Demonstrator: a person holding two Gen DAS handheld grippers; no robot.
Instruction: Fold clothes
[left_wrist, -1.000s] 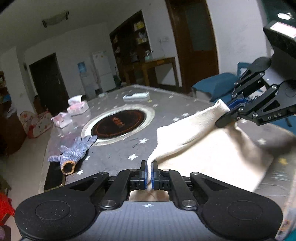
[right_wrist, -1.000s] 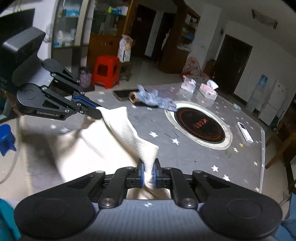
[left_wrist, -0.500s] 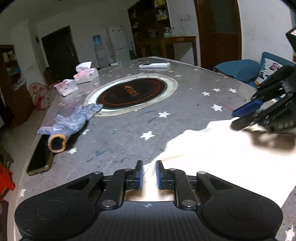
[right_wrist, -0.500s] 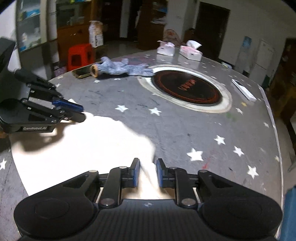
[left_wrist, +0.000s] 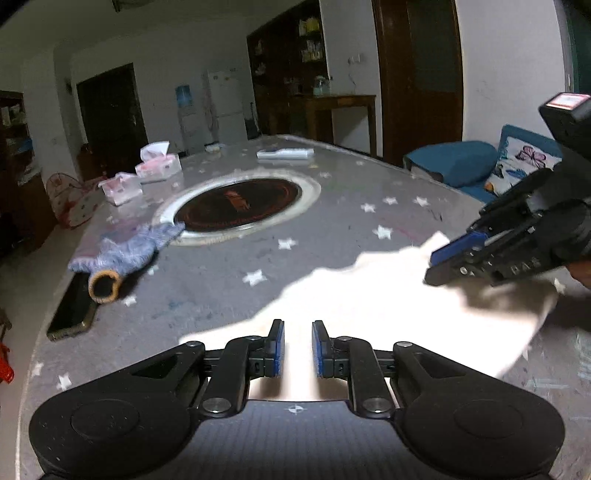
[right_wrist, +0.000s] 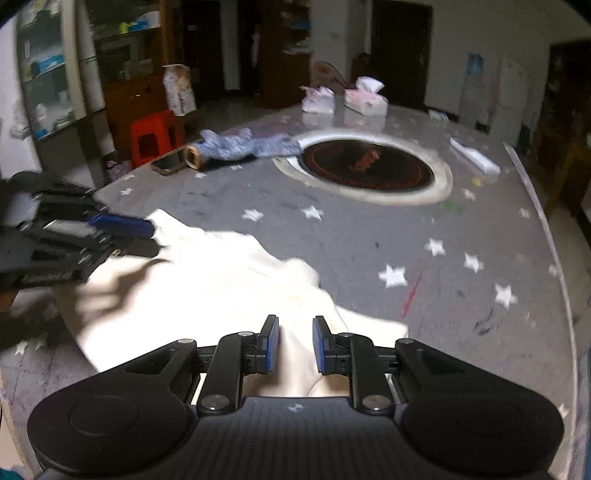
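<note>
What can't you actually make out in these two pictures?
- The cream cloth: its near edge is hidden under the left gripper body, left view.
- The same cloth is hidden behind the right gripper, right view.
- Garment type: cannot tell.
- Cooktop logo: blurred.
- Phone: partly under the blue glove.

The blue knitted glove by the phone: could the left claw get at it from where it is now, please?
Probably yes: the left claw is open over the cream cloth, and bare table lies between it and the glove.
</note>
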